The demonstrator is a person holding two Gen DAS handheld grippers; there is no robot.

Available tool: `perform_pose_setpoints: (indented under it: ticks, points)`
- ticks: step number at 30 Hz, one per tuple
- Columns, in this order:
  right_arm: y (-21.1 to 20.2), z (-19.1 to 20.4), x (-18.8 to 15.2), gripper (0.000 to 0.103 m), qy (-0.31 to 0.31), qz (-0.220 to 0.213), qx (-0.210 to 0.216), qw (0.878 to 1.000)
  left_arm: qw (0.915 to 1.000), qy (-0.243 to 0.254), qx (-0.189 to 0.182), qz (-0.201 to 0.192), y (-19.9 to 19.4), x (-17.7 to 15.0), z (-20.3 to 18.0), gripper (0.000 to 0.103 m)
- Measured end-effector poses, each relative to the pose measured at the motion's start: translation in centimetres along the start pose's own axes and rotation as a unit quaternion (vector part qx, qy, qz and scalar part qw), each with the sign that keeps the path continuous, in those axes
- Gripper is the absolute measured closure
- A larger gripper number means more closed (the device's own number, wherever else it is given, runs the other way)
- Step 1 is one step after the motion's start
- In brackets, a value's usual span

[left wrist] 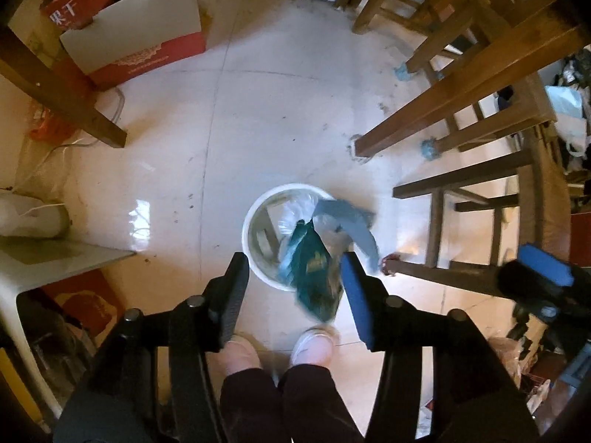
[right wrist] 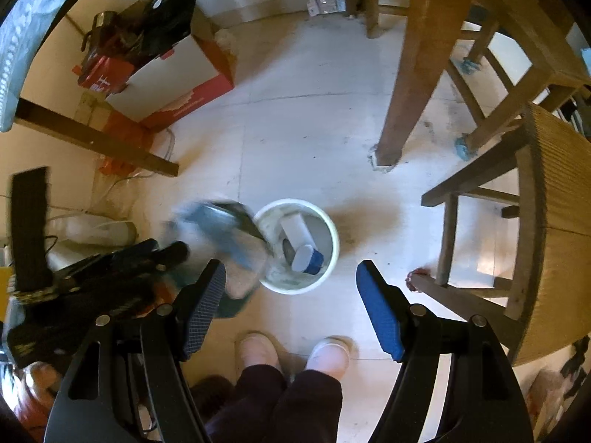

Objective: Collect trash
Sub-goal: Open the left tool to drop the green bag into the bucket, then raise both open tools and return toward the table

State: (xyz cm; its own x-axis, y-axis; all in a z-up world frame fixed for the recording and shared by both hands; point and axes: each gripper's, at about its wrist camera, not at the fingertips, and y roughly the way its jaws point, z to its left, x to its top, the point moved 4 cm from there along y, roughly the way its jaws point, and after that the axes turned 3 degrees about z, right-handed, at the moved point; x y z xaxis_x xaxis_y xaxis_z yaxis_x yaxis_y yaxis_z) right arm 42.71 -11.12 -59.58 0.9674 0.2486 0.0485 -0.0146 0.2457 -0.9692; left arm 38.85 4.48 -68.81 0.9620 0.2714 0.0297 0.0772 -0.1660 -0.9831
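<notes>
The left hand-held gripper (left wrist: 293, 297) is standing released above the white bin (left wrist: 258, 258) on the floor, the blurred plastic bags (left wrist: 317, 258) are hanging just beyond its fingertips over the bin's right rim, and the right hand-held gripper (right wrist: 291, 306) is waiting empty and wide nearby.

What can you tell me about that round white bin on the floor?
The white bin is a small round bucket, seemingly plastic, standing upright and open-topped on the pale tiled floor just ahead of the person's shoes. Its inner wall looks grimy. Inside lie a white block-like piece and a blue-and-white cup or lid. Blurred bags, teal, grey-blue and clear plastic, hang over its mouth below the open left gripper; whether they touch the rim is unclear. A dark wooden chair stands beside it.
</notes>
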Motion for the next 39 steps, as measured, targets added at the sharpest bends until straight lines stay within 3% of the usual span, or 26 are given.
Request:
perform_pose_setpoints:
  ticks: [6,12,19,26,31,39]
  points:
    - [-1.1,0.1,-0.4,0.033,0.008,-0.008,0.000,1.000,0.9999,0.014,0.004,0.002,-1.2,-0.7,-0.3,0.052]
    - [-3.5,1.1,-0.7,0.033,0.005,-0.013,0.002,1.000,0.9990,0.036,0.011,-0.024,-6.5,-1.2,-0.7,0.052]
    - [-10.0,3.3,-0.2,0.033,-0.003,-0.042,0.002,0.999,0.9960,0.053,0.008,-0.071,-17.1,-1.9,-1.1,0.052]
    - [-19.4,6.7,0.0,0.033,-0.012,-0.096,0.002,0.995,0.9906,0.050,-0.004,-0.128,-28.4,-2.2,-2.0,0.052]
    - [-25.5,9.4,-0.4,0.033,-0.020,-0.132,0.002,0.991,0.9795,0.072,0.001,-0.188,-36.3,-2.4,-2.6,0.052]
    - [-37.0,14.3,-1.5,0.033,-0.041,-0.229,0.010,0.973,0.9505,0.133,0.026,-0.280,-48.1,-5.0,-3.4,0.052]
